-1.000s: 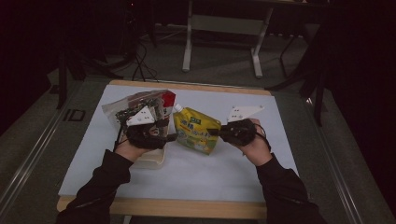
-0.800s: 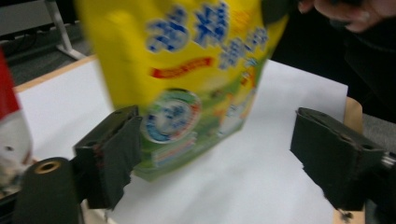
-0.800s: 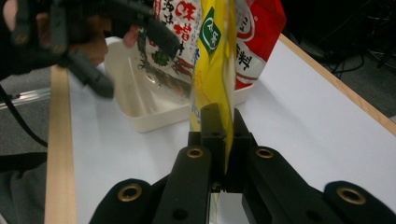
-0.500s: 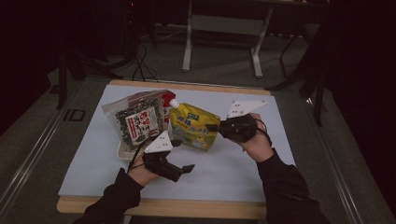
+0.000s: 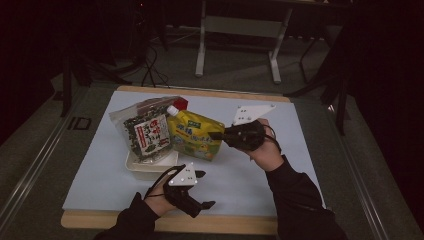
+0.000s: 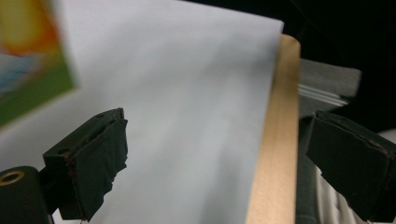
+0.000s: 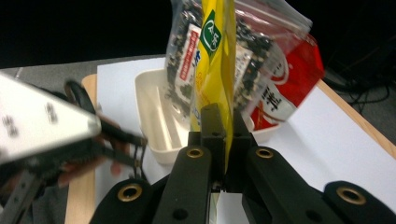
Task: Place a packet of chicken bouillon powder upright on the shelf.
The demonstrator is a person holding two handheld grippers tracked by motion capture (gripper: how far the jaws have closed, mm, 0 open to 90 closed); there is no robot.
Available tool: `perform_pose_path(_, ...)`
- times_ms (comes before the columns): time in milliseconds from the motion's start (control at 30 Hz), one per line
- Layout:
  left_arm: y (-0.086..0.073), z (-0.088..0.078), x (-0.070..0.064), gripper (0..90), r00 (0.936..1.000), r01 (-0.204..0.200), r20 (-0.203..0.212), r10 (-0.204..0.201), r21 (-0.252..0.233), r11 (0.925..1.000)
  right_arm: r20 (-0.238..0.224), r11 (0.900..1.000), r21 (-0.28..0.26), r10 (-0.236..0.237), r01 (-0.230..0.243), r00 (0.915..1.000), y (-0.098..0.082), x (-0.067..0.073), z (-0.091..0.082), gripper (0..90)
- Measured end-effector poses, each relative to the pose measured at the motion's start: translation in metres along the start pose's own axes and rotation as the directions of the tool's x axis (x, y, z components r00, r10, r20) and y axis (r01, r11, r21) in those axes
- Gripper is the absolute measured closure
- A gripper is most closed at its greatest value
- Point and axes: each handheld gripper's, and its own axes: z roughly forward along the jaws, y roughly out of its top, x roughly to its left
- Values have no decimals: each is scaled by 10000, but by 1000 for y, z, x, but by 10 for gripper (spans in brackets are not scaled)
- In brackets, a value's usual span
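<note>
Yellow pouch gripped at its edge, above the middle of the table

The yellow pouch [image 5: 192,137] is clamped by the right gripper [image 5: 216,135], beside the seaweed bag [image 5: 145,132] standing in the white tray [image 5: 150,167]. The left gripper [image 5: 202,190] is held open, with nothing between the jaws, near the front edge of the table [image 5: 260,200].

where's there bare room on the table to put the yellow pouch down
Free: the white mat between the left tool and the right tool, the strip along its right edge, and the near left corner below the tray. Crowded: the far left, where the seaweed bag and yellow pouch stand.
</note>
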Motion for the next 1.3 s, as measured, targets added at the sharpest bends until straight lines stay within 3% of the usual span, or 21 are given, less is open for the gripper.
perform_pose_path(300, -12, 19, -7, 70, 9959, -323, 870, 252, 804, 9962, -491, 9998, -172, -105, 97, 9987, 9, 5, 16, 900)
perform_pose_path(500, -14, 21, -6, 70, 9953, -212, 955, 140, 758, 9969, -934, 9990, -370, -275, 241, 9953, 18, 10, 35, 900)
perform_pose_path(700, -19, 24, -5, 70, 9947, -203, 1020, 115, 858, 9961, -1750, 9980, -590, -334, 234, 9840, 22, 12, 59, 900)
perform_pose_path(800, -20, 23, -3, 70, 9945, -351, 1017, 260, 882, 9955, -1998, 9975, -548, -543, 442, 9783, 26, 16, 70, 900)
perform_pose_path(867, -22, 22, -1, 70, 9948, -185, 1016, 98, 852, 9962, -2098, 9971, -537, -638, 537, 9756, 28, 18, 77, 900)
perform_pose_path(1300, -27, 24, 5, 70, 9950, 106, 982, -191, 855, 9963, -2816, 9984, -130, -557, 542, 9579, 21, 18, 117, 900)
